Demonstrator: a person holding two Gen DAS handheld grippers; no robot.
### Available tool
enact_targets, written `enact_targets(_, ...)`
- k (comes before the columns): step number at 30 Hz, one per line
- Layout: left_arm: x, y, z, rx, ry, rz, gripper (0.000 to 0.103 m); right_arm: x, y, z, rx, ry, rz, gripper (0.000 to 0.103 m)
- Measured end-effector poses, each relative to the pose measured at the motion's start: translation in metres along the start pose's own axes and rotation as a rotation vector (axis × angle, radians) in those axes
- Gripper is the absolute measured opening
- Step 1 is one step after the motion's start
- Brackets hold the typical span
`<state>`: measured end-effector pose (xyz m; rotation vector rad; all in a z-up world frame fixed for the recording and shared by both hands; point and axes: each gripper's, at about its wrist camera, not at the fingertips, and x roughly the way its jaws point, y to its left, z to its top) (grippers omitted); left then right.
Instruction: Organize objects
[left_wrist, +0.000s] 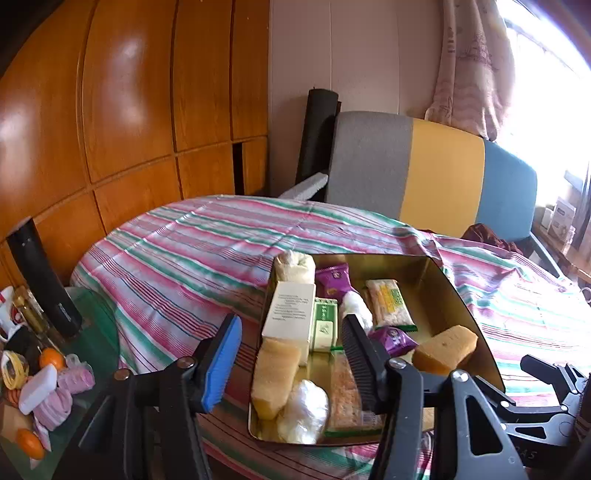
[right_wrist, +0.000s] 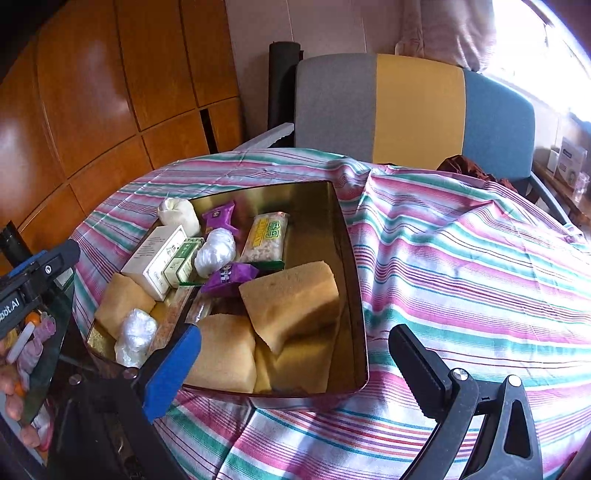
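Note:
A gold tin (left_wrist: 406, 266) lies on the striped cloth, packed with several items: yellow sponges (left_wrist: 443, 349), a white box (left_wrist: 290, 310), a green box (left_wrist: 325, 321), purple packets (left_wrist: 332, 282), wrapped snack bars and white plastic wads. My left gripper (left_wrist: 291, 354) hovers over the tin's near left part, jaws apart, nothing pressed between the pads. In the right wrist view the tin (right_wrist: 314, 206) shows a large sponge (right_wrist: 291, 295) leaning on another sponge (right_wrist: 225, 354). My right gripper (right_wrist: 295, 365) stands wide open above the tin's near edge, holding nothing.
A glass side table (left_wrist: 96, 332) at the left carries oranges (left_wrist: 51, 358), pink items and a black bottle (left_wrist: 44, 280). A grey, yellow and blue chair back (left_wrist: 424, 166) stands behind the striped cloth (left_wrist: 192, 243). Wooden cabinet doors fill the left.

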<state>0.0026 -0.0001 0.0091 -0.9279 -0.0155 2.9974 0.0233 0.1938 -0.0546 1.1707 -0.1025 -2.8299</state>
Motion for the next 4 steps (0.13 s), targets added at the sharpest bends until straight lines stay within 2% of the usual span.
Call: enact_targets(4,0.0044,0.0013,0.0012,-0.003,0.023,-0.018,0.056,0.0014,-0.0001,0.0002,0.000,0.000,0.001,0.102)
